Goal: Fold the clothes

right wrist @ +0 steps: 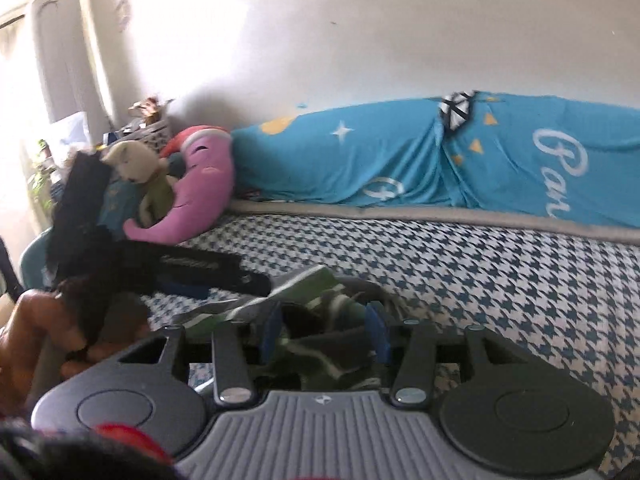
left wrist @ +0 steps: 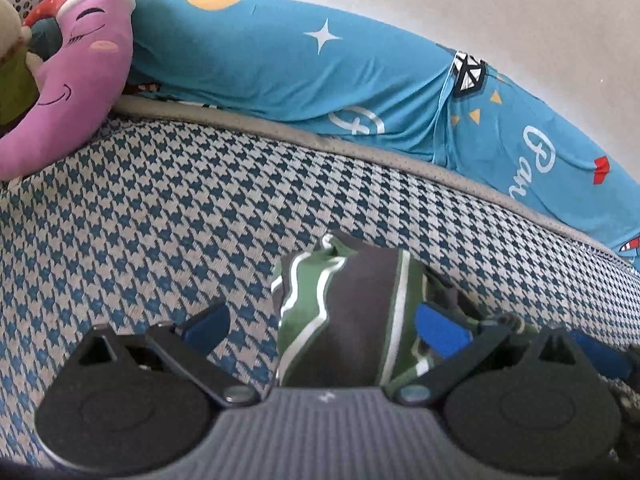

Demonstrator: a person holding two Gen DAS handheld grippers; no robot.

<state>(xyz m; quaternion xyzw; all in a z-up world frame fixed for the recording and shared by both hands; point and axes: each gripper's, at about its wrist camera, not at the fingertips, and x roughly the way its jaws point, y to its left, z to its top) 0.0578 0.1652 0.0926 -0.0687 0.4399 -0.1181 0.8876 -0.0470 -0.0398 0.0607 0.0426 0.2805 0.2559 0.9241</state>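
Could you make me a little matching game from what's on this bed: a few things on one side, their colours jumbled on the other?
Things:
1. moon-shaped cushion
2. long bolster cover
3. garment between the left gripper fingers
4. bed sheet

Colours:
A. green and grey with white stripes
B. blue and white houndstooth
C. pink-purple with a smiling face
D. bright blue with a white star

Pairs: 1-C, 2-D, 3-A, 4-B

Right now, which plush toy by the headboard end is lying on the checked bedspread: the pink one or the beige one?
The pink moon-shaped plush with the smiling face: its lower tip rests on the houndstooth bedspread. The beige plush leans against it, higher up.
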